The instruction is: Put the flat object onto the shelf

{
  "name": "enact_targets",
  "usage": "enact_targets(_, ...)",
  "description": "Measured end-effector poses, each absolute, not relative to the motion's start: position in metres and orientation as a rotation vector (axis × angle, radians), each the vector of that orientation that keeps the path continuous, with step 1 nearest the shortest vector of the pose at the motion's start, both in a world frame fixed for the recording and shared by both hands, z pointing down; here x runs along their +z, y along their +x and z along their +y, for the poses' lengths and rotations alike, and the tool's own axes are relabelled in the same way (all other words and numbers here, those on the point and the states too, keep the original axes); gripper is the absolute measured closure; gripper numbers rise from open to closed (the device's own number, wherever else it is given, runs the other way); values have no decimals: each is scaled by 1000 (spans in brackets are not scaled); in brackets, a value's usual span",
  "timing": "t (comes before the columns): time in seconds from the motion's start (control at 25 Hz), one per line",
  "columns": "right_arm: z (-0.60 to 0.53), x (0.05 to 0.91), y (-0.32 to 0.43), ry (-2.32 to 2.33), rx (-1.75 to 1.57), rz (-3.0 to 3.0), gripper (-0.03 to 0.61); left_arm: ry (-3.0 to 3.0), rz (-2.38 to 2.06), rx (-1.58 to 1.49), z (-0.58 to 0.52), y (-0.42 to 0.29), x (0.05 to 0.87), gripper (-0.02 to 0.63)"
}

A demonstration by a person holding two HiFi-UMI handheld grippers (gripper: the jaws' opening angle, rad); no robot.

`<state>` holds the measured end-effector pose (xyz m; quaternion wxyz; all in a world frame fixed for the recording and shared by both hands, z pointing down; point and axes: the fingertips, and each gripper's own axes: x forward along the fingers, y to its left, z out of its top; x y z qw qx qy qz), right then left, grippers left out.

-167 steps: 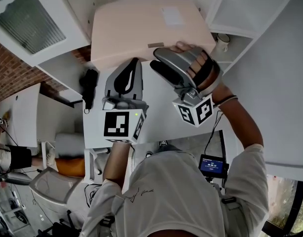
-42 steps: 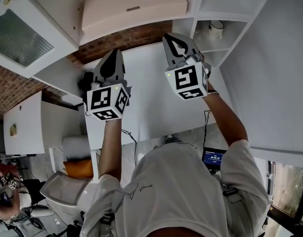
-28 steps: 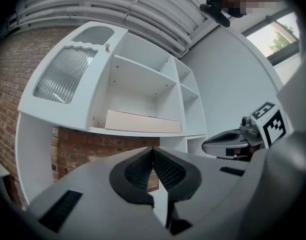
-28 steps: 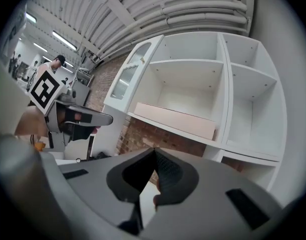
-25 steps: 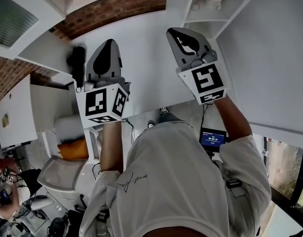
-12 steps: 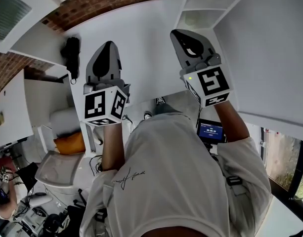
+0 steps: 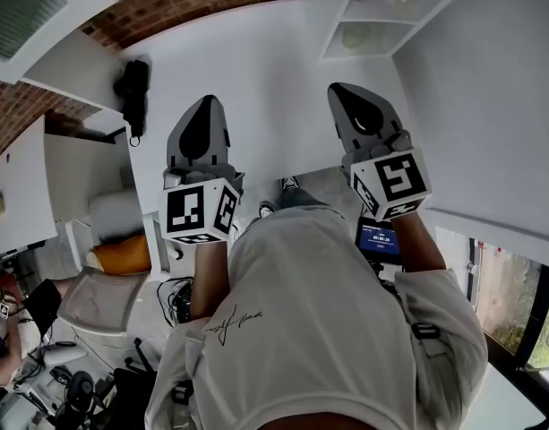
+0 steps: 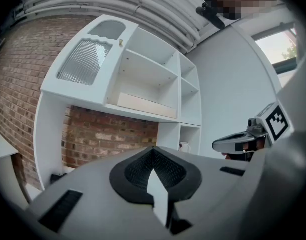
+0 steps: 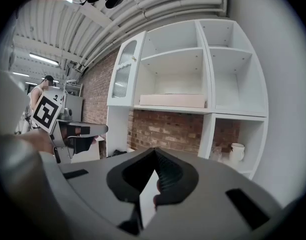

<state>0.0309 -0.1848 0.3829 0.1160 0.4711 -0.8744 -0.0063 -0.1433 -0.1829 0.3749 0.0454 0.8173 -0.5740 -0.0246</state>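
Found flat object (image 9: 172, 100) lying on shelf (image 9: 157, 108), centre of right gripper view. Left gripper (image 7: 205, 125), right gripper (image 7: 358, 106) mid-frame, jaws together, holding nothing. Judged placement done; nothing left.

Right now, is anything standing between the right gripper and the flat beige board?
Nothing visible does: the flat beige board lies on the white shelf, and only open space separates it from the shut, empty right gripper.

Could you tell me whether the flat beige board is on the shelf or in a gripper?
On the shelf: the board lies flat in the white shelf unit's wide bay, nothing gripping it.
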Motion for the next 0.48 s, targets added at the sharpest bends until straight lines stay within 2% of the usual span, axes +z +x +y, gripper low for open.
enact_targets(0.48, -169, 398, 54, 1477, 81, -2511, 554, 2480, -1760, -9, -161, -132, 392, 600)
